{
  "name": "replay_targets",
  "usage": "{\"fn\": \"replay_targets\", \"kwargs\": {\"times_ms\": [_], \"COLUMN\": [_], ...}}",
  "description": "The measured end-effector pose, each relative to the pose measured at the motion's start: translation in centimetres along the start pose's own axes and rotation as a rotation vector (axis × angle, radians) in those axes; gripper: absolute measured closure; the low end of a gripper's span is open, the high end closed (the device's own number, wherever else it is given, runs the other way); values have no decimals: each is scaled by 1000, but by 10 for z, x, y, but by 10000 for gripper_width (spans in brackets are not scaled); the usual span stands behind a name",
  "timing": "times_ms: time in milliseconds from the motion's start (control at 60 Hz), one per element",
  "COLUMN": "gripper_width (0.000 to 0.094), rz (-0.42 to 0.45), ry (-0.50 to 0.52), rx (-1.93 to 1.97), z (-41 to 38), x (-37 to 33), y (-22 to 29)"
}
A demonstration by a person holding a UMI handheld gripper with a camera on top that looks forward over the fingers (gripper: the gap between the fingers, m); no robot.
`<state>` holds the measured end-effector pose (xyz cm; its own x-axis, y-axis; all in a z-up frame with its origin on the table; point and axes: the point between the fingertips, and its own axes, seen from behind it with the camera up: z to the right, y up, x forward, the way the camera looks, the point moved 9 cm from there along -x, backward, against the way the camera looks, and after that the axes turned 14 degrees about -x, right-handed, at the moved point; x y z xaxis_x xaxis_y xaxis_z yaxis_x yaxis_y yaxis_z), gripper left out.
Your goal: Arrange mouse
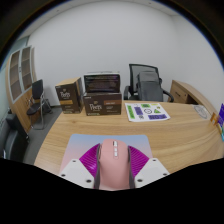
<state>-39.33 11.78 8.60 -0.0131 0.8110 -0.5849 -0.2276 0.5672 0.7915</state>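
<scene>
A pink mouse (111, 163) with grey buttons sits between my gripper's (112, 160) two purple-padded fingers (91, 158). Both pads press against its sides. The mouse is held over a light blue mouse mat (80, 142) that lies on the wooden desk (170, 135). I cannot tell whether the mouse touches the mat or hangs just above it.
At the back of the desk stand two brown cardboard boxes (70, 96) and a dark boxed item (102, 88). A printed sheet (147, 111) lies to the right. A black office chair (146, 80) stands behind the desk, another chair (38, 100) at the left.
</scene>
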Motion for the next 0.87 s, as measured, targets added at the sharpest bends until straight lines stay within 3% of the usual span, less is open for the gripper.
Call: {"fn": "replay_targets", "kwargs": {"times_ms": [100,167,317,367,450,617,867], "gripper_width": [543,534,398,322,81,102,100], "rz": [-55,-47,-88,-124,-111,-80,-11], "ry": [2,-19,-11,9,0,12,78], "rx": [2,-39,-15,17,30,24,66], "z": [-14,-17,-16,-15,-12,-17,-31], "x": [12,13,15,14,8,-29,-141], "y": [-15,-18,-16,-18,-15,-7,-9]}}
